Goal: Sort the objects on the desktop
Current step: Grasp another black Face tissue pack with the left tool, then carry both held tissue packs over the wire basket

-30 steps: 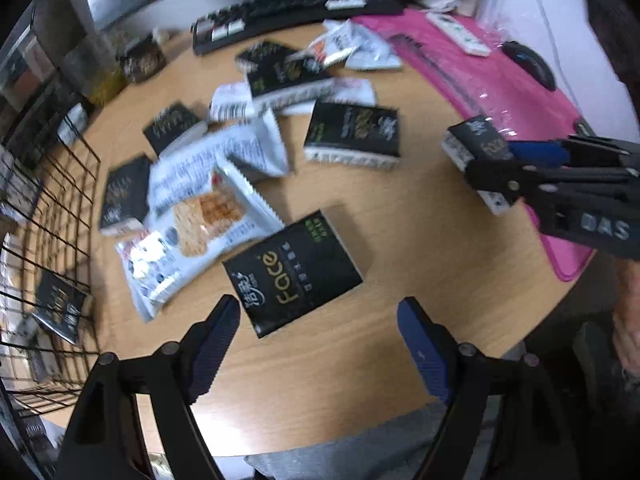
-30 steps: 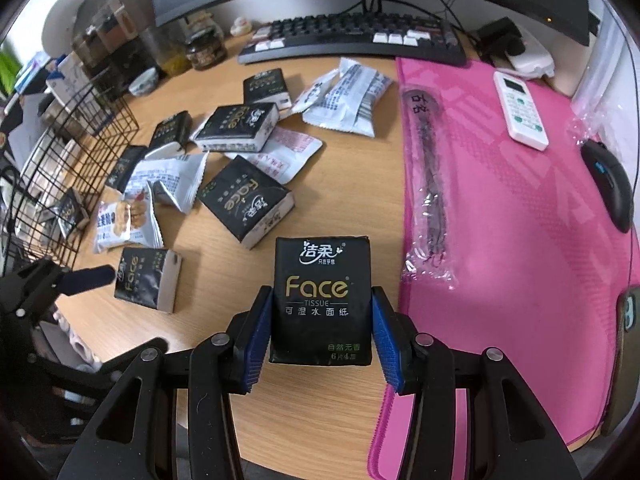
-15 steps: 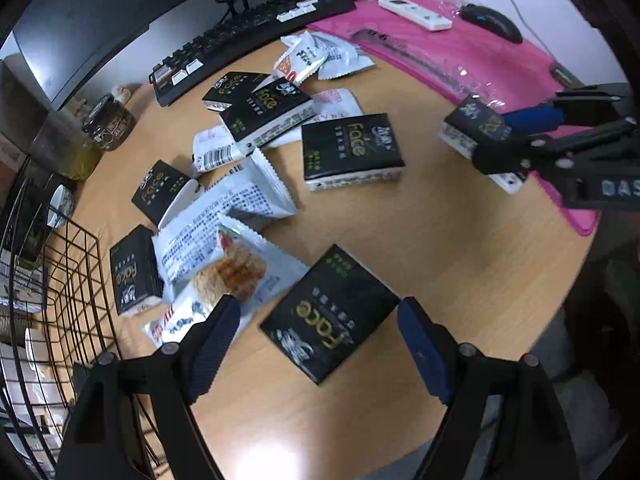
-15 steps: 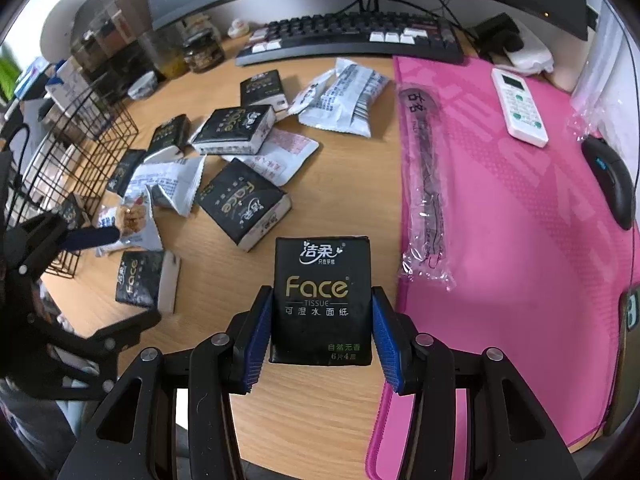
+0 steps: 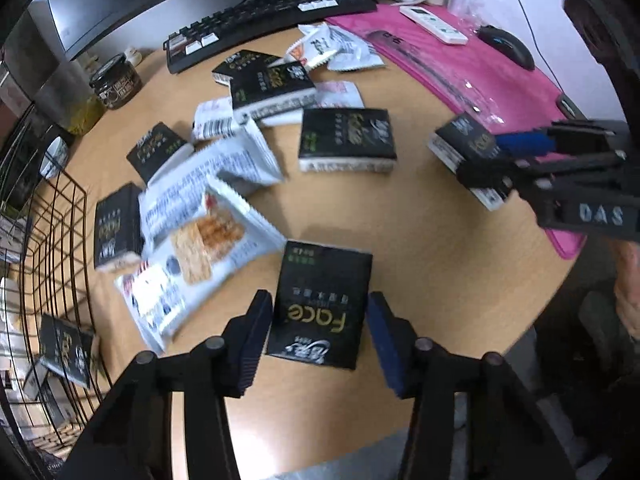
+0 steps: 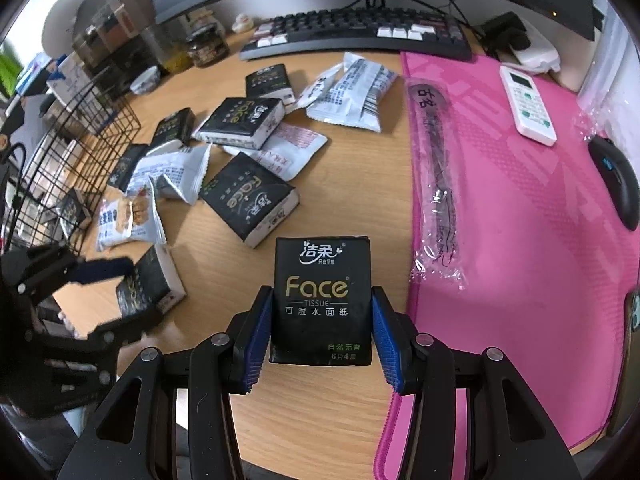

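Several black "Face" tissue packs and white snack packets lie scattered on the wooden desk. My left gripper [image 5: 320, 330] is open, its blue pads on either side of a black tissue pack [image 5: 322, 300] lying flat near the desk's front edge; the right pad stands apart from it, the left pad is close. That gripper also shows in the right wrist view [image 6: 120, 292] around the same pack [image 6: 150, 280]. My right gripper [image 6: 322, 338] is shut on another black tissue pack [image 6: 322, 300], held above the desk; it also shows in the left wrist view [image 5: 464, 148].
A black wire basket [image 5: 52, 240] with tissue packs inside stands at the left. A pink mat [image 6: 520, 200] on the right carries a wrapped comb [image 6: 436, 184], a remote [image 6: 526, 104] and a mouse [image 6: 618, 180]. A keyboard [image 6: 360, 34] and a jar [image 5: 114, 82] stand at the back.
My left gripper has swung round and moved in over the near tissue pack, which now sits between its pads. The right gripper still holds its pack, nearly unmoved.
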Motion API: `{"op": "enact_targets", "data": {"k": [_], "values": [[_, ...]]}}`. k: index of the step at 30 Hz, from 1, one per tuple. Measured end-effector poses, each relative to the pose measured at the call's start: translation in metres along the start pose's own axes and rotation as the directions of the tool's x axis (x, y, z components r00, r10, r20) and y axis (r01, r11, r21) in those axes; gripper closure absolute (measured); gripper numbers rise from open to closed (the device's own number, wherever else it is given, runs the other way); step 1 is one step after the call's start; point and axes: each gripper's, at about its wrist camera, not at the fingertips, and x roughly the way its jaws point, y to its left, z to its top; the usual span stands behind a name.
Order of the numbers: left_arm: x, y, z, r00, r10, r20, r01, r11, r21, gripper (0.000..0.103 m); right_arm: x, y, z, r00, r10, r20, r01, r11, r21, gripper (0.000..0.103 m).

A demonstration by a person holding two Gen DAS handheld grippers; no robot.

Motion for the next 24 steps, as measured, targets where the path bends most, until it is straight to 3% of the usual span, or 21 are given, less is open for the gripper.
{"op": "enact_targets", "data": {"k": [4,9,12,24], "values": [[0.0,-0.004,-0.005,1.0,0.014,0.0,-0.014,1.0,-0.005,0.042,0.0,0.005,-0.003,1.0,0.004,-0.003,-0.004,1.0,-0.011,0.056],[0.009,0.001,-0.001,1.0,0.028,-0.004,-0.029,0.999,-0.041,0.041,0.0,0.007,-0.005,1.0,-0.004,-0.002,0.004,1.0,-0.02,0.056],[0.008,0.006,0.001,1.0,0.022,0.003,-0.021,0.996,-0.081,0.05,0.002,0.006,-0.004,1.0,-0.007,-0.005,0.007,1.0,-0.015,0.056],[-0.003,0.013,0.002,0.998,0.055,0.025,-0.052,0.99,-0.128,0.051,0.001,0.011,-0.004,1.0,-0.019,-0.002,0.019,0.999,-0.039,0.056]]}}
